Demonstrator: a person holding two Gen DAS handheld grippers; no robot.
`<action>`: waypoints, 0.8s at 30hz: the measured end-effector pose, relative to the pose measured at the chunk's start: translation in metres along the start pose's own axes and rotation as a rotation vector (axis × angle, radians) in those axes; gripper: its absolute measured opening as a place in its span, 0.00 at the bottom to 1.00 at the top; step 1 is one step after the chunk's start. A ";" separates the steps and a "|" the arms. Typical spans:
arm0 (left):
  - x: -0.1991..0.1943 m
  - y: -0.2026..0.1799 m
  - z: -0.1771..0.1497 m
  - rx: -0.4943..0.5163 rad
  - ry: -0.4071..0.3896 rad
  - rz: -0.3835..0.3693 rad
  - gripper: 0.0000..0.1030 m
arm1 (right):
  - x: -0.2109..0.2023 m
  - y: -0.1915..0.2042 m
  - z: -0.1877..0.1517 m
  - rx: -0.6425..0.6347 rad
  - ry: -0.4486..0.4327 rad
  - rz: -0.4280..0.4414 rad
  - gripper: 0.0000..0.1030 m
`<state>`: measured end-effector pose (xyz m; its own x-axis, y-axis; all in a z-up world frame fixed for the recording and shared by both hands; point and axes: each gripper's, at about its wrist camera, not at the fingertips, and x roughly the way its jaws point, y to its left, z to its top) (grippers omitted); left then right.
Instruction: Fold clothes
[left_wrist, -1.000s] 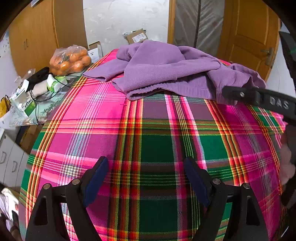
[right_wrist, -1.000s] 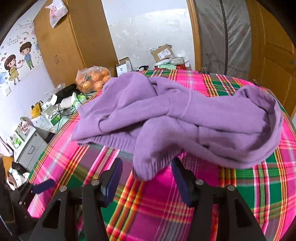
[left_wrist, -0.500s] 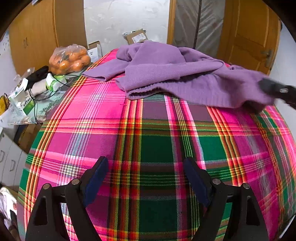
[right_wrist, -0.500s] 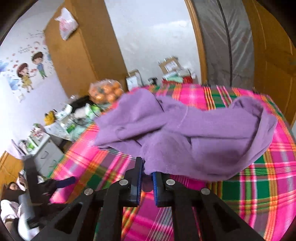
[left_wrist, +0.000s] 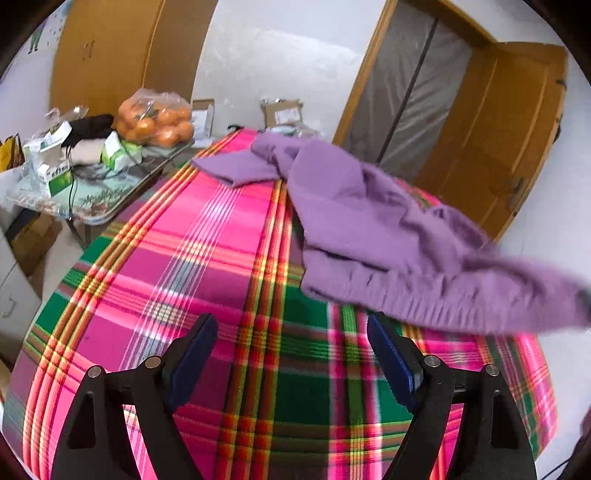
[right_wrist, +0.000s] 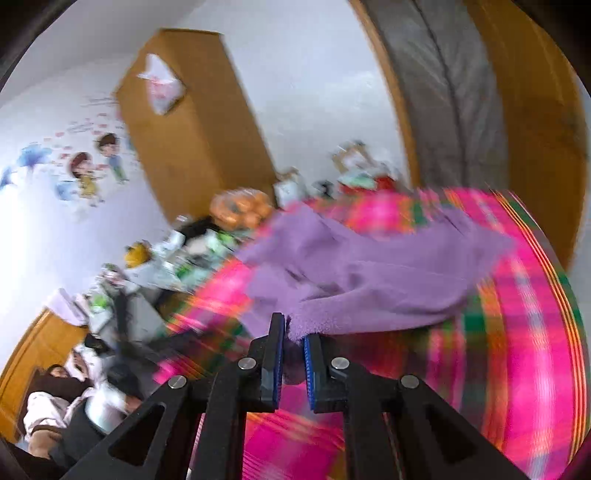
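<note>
Plaid bedcover (left_wrist: 229, 236): right tongs (right_wrist: 293, 341) pinch purple garment (right_wrist: 354, 273).

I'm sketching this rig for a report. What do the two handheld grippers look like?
The left gripper and the right gripper look alike: matte black triangular cut-out finger frames, silver round pivot bolts, and dark blue flat pads lining the inner faces. No cables, markings or sleeves show.

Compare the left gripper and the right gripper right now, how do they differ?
The left gripper is open, jaws wide apart; the right gripper is shut. The left holds nothing and hovers over the plaid cloth; the right pinches an edge of the purple sweater. Both have black frames and blue pads.
</note>
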<state>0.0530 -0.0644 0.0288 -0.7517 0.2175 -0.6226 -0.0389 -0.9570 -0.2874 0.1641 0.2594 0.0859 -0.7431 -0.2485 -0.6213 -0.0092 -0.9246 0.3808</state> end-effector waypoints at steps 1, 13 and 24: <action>0.001 0.000 0.002 0.004 0.001 -0.007 0.82 | -0.002 -0.009 -0.005 0.022 0.011 -0.013 0.10; 0.044 -0.021 0.007 0.024 0.130 -0.149 0.82 | 0.009 -0.058 -0.033 0.142 0.107 -0.048 0.20; 0.055 -0.036 0.003 0.018 0.172 -0.118 0.59 | 0.024 -0.074 -0.038 0.159 0.132 -0.032 0.26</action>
<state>0.0114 -0.0186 0.0070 -0.6181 0.3563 -0.7008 -0.1327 -0.9259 -0.3537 0.1722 0.3109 0.0164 -0.6470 -0.2648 -0.7150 -0.1447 -0.8781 0.4561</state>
